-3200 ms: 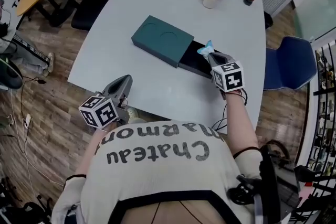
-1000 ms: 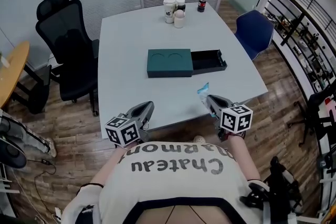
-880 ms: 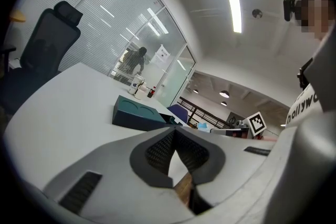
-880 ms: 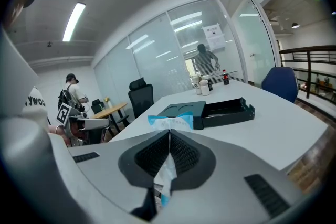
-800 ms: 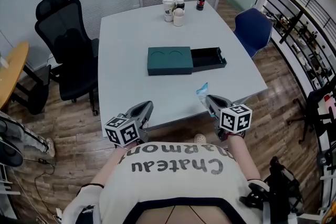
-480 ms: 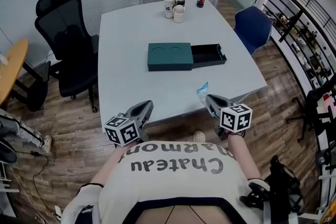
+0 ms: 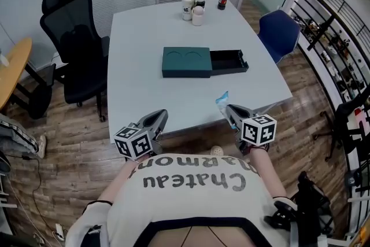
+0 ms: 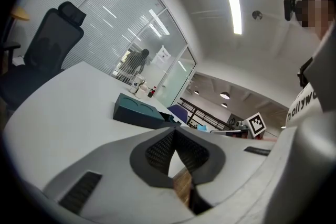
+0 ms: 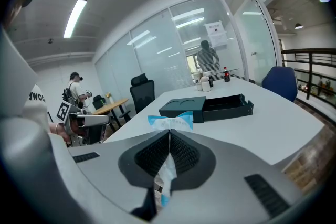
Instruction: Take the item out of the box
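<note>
- Packet: small, flat, blue and white with a crimped top edge. It is clamped in the right hand-held gripper, whose jaws are closed on its middle. The top fans out above the jaw tips and the tail hangs below.
- Position: the packet is out of the box and held at the near edge of the bench, on the right and well apart from the box.
- Box: dark teal sleeve with two round pressed circles on top. Its black tray is slid out to the right and looks empty from above.
- Left hand-held gripper: jaws closed tip to tip with nothing between them, held just off the near left bench edge.
- Handling, my judgement: the packet is very light, thin and limp, and its film is probably slick. It should crumple rather than break.
- Best hold, my judgement: a pinch across the flat body or the crimped seam, as it is held now. A light squeeze should do, and a corner-only grip could slip.
- Writing: the packet's print is too small to read, and no label shows on the box.
- Shirt: large dark letters read "Chateau", with a second word beginning "Marmon".
- Far end of the bench: paper cups and a small dark bottle with a red cap; their labels are unreadable.
</note>
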The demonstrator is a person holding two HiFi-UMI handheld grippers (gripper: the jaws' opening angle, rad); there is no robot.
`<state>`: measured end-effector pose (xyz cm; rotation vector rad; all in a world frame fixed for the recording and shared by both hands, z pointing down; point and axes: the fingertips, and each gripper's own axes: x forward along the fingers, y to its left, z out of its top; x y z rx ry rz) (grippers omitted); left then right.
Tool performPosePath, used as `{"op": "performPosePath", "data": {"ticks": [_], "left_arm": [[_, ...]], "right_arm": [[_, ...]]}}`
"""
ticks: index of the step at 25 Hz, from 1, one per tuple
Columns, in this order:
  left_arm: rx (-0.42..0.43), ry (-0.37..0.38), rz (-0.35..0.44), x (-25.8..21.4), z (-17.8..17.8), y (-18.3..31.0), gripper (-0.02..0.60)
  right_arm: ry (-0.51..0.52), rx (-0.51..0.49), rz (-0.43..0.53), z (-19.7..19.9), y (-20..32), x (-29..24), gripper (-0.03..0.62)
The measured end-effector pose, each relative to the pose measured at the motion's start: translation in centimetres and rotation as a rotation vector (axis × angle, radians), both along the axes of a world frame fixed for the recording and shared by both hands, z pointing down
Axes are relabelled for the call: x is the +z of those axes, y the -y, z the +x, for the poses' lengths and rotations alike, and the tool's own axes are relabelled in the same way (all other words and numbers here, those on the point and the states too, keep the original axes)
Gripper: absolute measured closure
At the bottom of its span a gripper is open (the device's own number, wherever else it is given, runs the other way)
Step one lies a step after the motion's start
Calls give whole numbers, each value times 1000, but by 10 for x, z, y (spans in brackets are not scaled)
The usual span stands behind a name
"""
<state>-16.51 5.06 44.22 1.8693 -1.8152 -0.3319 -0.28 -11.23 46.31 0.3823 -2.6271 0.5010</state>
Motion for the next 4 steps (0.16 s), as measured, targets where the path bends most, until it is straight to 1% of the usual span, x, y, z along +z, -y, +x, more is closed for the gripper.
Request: {"op": "performPosePath", "data": {"ticks": [4], "left_arm": [[-6,-3,2,-3,0,3,594]], "right_arm": [[-3,-8,1,-1,3,-2,592]]}}
